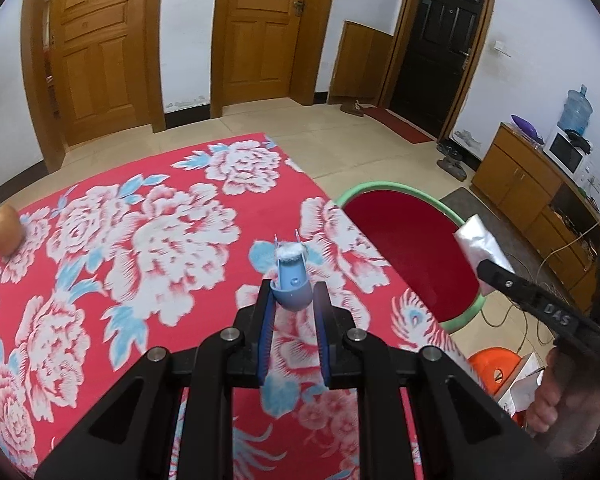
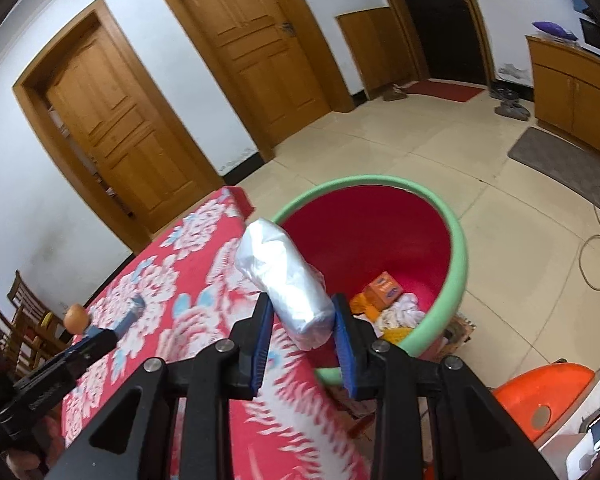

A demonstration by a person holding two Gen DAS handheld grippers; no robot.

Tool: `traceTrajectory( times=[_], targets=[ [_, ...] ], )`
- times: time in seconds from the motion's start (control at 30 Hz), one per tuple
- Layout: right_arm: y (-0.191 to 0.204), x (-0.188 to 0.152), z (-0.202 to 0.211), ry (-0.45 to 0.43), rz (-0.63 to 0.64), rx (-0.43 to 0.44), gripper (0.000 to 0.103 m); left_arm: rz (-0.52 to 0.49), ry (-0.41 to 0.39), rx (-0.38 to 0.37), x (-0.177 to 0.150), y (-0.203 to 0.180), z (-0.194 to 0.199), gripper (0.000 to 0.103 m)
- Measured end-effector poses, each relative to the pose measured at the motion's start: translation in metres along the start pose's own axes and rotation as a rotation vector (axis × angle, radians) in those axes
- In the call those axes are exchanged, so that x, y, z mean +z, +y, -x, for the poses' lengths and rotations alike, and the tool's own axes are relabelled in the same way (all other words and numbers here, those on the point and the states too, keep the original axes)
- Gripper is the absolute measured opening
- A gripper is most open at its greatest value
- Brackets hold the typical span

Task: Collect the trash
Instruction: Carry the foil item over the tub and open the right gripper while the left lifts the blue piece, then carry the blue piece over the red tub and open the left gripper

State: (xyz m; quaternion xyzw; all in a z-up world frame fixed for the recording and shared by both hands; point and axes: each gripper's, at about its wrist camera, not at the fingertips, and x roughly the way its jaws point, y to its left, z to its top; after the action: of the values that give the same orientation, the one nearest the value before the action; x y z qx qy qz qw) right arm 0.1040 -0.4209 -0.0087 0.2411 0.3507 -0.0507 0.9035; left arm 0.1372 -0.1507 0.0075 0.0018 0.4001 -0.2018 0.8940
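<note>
My left gripper [image 1: 293, 305] is shut on a small blue plastic container [image 1: 291, 280] with white fluff at its far end, held above the red floral tablecloth [image 1: 140, 240]. My right gripper [image 2: 302, 322] is shut on a white wrapped roll [image 2: 286, 280], held over the table's edge beside the red bin with a green rim [image 2: 458, 256]. The bin holds an orange box [image 2: 384, 290] and crumpled white and yellow waste. In the left wrist view the roll [image 1: 478, 242] hangs over the bin [image 1: 412, 248].
A pear [image 1: 4, 230] stands near the table's far left edge. An orange stool [image 2: 548, 400] and white boxes sit on the floor at the right. Wooden doors, a cabinet and cables lie beyond.
</note>
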Motion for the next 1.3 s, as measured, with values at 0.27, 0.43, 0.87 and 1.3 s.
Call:
traceTrajectory(
  times=[0.27,0.43,0.87,1.3],
  targets=[
    [-0.026,0.005,-0.016,0.017,-0.051,-0.025,0.037,-0.027,0.014,-0.028,0.01,-0.022,-0.017,0.018],
    [-0.034,0.005,-0.015,0.01,-0.07,-0.018,0.049,-0.059,0.022,-0.048,0.018,-0.041,-0.029,0.018],
    [-0.051,0.01,0.01,-0.045,-0.131,-0.041,0.052,-0.151,0.063,-0.1,0.034,-0.092,-0.071,0.018],
    [-0.056,0.011,0.02,-0.051,-0.131,-0.029,0.056,-0.162,0.056,-0.123,0.033,-0.097,-0.066,0.021]
  ],
)
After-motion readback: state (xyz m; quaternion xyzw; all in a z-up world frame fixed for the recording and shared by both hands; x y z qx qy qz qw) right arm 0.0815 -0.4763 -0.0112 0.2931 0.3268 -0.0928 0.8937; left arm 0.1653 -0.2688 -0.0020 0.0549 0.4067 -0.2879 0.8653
